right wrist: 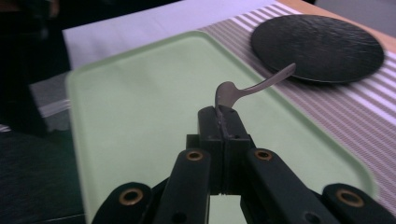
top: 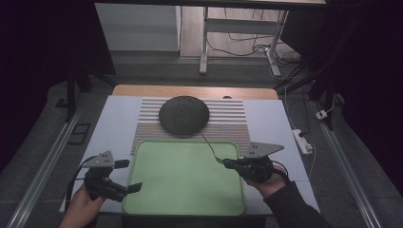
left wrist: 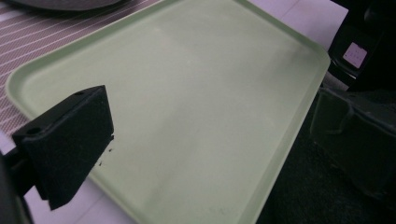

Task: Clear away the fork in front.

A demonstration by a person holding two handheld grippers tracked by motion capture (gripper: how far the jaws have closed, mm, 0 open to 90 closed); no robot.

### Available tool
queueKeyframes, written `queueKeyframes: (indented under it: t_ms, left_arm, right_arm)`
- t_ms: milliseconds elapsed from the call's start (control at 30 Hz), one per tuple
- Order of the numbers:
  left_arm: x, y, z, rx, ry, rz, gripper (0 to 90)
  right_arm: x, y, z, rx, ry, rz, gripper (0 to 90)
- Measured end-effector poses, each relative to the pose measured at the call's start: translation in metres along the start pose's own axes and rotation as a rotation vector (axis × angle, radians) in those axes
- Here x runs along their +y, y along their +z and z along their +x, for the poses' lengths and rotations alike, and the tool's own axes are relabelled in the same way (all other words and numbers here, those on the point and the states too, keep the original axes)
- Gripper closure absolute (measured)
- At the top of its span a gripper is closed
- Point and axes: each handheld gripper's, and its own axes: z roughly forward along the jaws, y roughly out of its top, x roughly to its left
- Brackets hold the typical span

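- The right gripper (right wrist: 223, 116) is being held with its jaws pressed together on a metal spoon (right wrist: 252, 88), pinched at one end.
- The spoon is being carried above the right part of the green tray (top: 142, 190), its thin curved length reaching out toward the dark round plate (top: 184, 115).
- The spoon is seen as grey and shiny, bent in a shallow curve; whether its far tip is touching the plate cannot be told.
- The left gripper (top: 129, 175) is being held at the tray's left edge with its jaws spread, nothing being gripped between them.
- The plate is being borne by a striped mat (top: 233, 118) just behind the tray.
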Motion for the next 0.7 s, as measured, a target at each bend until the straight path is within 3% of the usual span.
queueKeyframes:
  t_ms: [267, 433, 700]
  left_arm:
    - [0.021, 0.024, 0.002, -0.032, 0.037, 0.048, 0.0]
    - [0.035, 0.038, -0.002, -0.038, 0.094, 0.090, 0.0]
    - [0.050, 0.058, -0.004, -0.086, 0.193, 0.137, 0.0]
  right_arm:
    - [-0.004, -0.001, 0.015, 0.101, 0.008, -0.023, 89.8]
    - [-0.007, 0.000, 0.025, 0.187, 0.001, -0.020, 89.8]
    - [-0.007, 0.004, 0.034, 0.272, -0.026, -0.018, 89.8]
